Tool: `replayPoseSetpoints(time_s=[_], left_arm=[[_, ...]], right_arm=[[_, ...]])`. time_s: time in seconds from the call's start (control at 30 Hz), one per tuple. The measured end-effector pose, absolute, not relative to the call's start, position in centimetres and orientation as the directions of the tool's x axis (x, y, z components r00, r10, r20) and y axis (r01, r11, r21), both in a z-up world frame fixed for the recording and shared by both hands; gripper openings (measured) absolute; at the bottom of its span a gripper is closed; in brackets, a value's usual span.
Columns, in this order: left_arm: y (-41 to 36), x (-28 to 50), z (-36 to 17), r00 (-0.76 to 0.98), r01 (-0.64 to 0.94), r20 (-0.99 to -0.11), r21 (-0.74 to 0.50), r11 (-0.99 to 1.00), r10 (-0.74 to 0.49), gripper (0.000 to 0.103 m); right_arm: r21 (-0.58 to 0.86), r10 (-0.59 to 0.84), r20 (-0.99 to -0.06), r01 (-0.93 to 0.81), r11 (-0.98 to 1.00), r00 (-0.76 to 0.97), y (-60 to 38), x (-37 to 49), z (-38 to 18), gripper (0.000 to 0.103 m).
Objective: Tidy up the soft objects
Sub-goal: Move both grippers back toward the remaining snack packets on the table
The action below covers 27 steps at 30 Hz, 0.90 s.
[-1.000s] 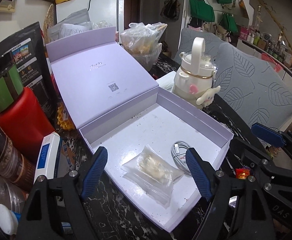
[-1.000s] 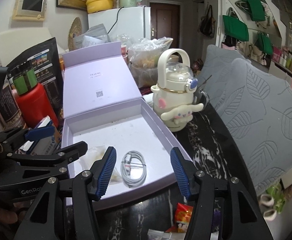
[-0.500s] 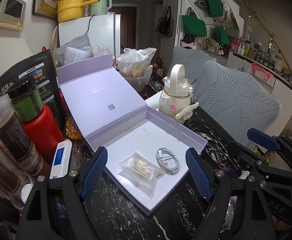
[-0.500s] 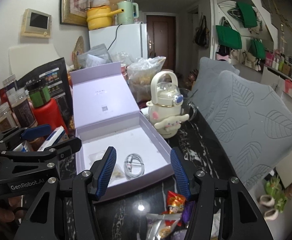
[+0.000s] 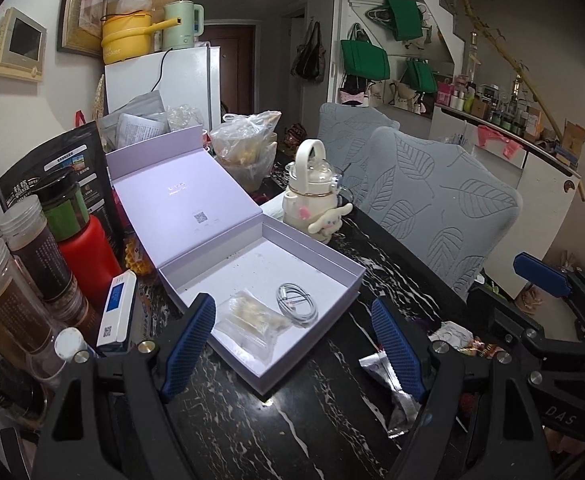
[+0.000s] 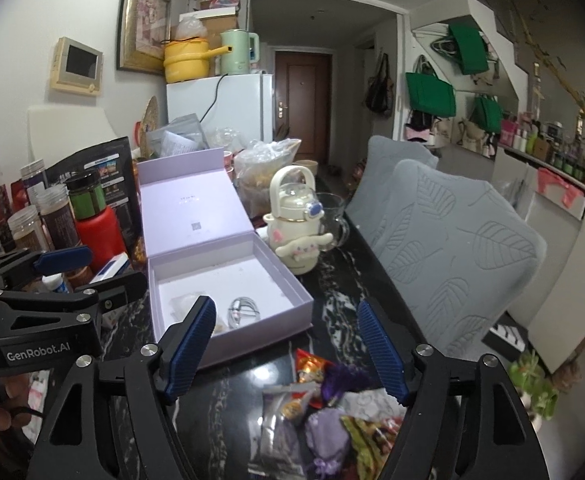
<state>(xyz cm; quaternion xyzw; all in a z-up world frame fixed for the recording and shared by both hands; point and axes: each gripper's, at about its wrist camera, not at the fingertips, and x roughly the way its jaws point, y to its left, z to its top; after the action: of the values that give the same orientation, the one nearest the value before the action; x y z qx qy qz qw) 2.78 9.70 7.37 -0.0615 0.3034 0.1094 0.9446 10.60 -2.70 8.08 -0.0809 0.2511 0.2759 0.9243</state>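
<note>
An open lilac box (image 5: 316, 246) lies on the black marbled table, its lid leaning back. Inside are a clear plastic bag (image 5: 252, 320) holding something cream-coloured and a coiled white cable (image 5: 296, 304). My left gripper (image 5: 292, 308) hovers open in front of the box with nothing between its fingers. My right gripper (image 6: 286, 308) is also held back from the box (image 6: 252, 332); its jaws are opening and hold nothing. Below it lies a heap of soft packets: a purple pouch (image 6: 324, 428) and snack wrappers (image 6: 312, 364). One finger half hides the bag (image 6: 184, 304).
A cream bottle with a plush-dog figure (image 5: 314, 196) and a glass mug (image 6: 332, 216) stand right of the box. Jars and a red bottle (image 5: 88, 248) crowd the left, with a blue-white carton (image 5: 116, 308). Grey leaf-patterned chair backs (image 5: 432, 208) line the right edge.
Both grippers have drawn back and upward from the box, so it looks smaller. The right gripper's jaws have spread wider. The heap of packets has come into the right wrist view.
</note>
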Motion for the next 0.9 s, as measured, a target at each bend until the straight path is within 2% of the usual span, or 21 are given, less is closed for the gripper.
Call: replayPoseSetpoints(time_s=[0.3,0.53,0.9], left_arm=[[6.9,1.3,6.5,0.794,-0.179,-0.594,-0.026,0.984,0.128,0.081],[5.2,0.9,5.2,0.787,-0.144,-0.608,-0.020,0.989,0.102,0.081],[3.5,1.4,1.9,0.762,-0.060,-0.647,-0.100,0.993,-0.019,0.081]], right_arm=[[-0.022,0.427,-0.499,-0.504,0.864,0.754,-6.0,7.7,7.6,0.087],[-0.031,0.381,-0.501,-0.456,0.890,0.777,-8.3,6.0,6.8,0.090],[-0.017,0.313,-0.534,-0.380,0.925,0.786,-11.6,4.8,4.2,0.091]])
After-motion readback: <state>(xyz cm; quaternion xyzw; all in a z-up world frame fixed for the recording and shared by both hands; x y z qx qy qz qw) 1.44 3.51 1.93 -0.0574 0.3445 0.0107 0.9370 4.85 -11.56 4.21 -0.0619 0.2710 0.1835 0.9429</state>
